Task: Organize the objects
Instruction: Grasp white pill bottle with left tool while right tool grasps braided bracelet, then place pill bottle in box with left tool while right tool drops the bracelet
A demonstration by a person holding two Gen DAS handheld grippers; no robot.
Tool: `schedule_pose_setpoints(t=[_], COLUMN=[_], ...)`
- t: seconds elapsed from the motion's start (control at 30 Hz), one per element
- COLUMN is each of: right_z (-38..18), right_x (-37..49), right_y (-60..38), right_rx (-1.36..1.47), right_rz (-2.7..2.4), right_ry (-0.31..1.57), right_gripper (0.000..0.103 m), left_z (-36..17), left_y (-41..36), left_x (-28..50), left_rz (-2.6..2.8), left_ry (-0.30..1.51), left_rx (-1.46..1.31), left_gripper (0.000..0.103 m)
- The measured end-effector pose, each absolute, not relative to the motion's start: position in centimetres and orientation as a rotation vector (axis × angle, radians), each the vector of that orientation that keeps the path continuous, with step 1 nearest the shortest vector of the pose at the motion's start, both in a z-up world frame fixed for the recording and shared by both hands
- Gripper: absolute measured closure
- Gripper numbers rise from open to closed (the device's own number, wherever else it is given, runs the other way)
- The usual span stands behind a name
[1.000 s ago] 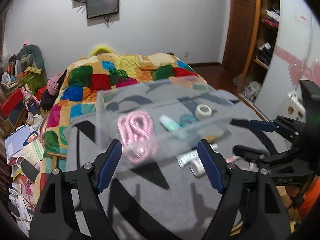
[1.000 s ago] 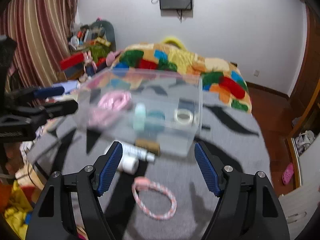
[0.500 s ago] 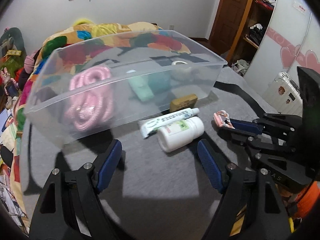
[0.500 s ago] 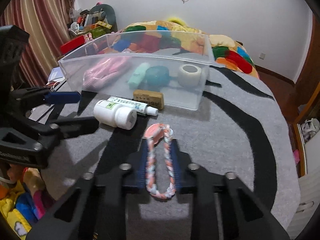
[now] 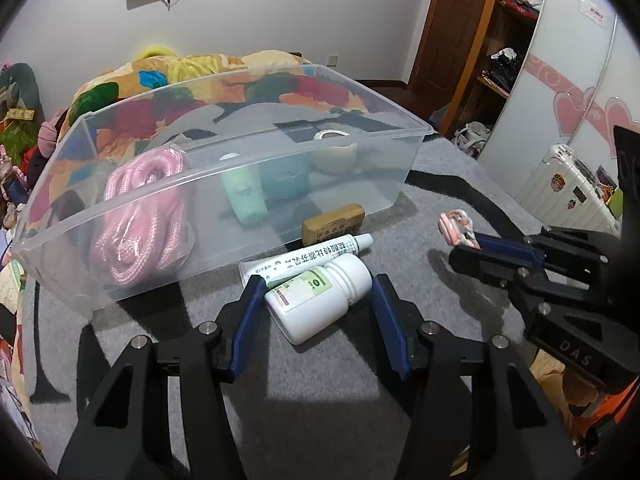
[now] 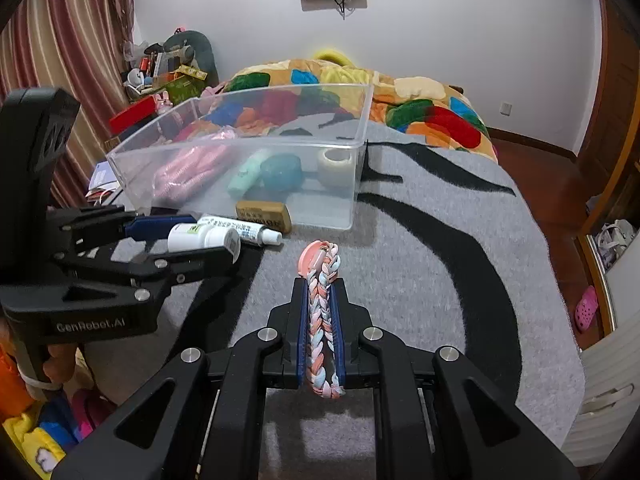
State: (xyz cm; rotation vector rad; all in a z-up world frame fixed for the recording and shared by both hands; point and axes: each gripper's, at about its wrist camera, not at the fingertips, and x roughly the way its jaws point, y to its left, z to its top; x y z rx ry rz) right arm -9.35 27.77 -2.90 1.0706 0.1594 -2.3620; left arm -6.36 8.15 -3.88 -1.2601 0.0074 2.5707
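Underneath everything lies a grey blanket with black curved stripes (image 6: 460, 240), and behind it a colourful patchwork quilt (image 6: 420, 108). On the grey blanket stands a clear plastic bin (image 5: 280, 204), holding a coiled pink rope (image 5: 140, 216), a mint-green tube (image 5: 244, 196), a teal round container (image 5: 286, 178) and a roll of pale tape (image 5: 334, 152). Just in front of the bin's near wall rest a small tan block (image 5: 334, 222) and a white ointment tube (image 5: 308, 256), the tube touching the block and lying against a white pill bottle (image 5: 320, 300) on its side. These three items sit between the bin and the grippers. The left gripper (image 5: 316, 312) reaches low and forward, its jaws spread wide on either side of the pill bottle, with its left blue pad close to or touching the bottle and its right pad just beside the cap. The right gripper (image 6: 322, 320) is clamped shut on a braided bracelet (image 6: 322, 304) in pink, white and pale blue, squeezed flat and lengthwise between the pads, its salmon clasp end poking out past the fingertips toward the bin.
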Motion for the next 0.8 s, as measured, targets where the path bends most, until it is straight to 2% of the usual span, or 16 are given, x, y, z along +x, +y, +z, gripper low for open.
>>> schedule_pose_setpoints(t=[0.4, 0.8], right_z=[0.4, 4.9], right_x=[-10.4, -13.1], right_y=[26.6, 22.8], right_rx=[0.969, 0.833], right_rz=[-2.391, -2.426], right_ry=[0.132, 0.134], right_gripper=[0.093, 0.093], left_z=[1.1, 5.5], left_y=[6.4, 1.1], left_x=[-5.2, -7.1], left_rz=[2.658, 2.786], left_ry=[-0.028, -0.159], left_rx=[-1.098, -0.983], left_gripper=[0.049, 0.049])
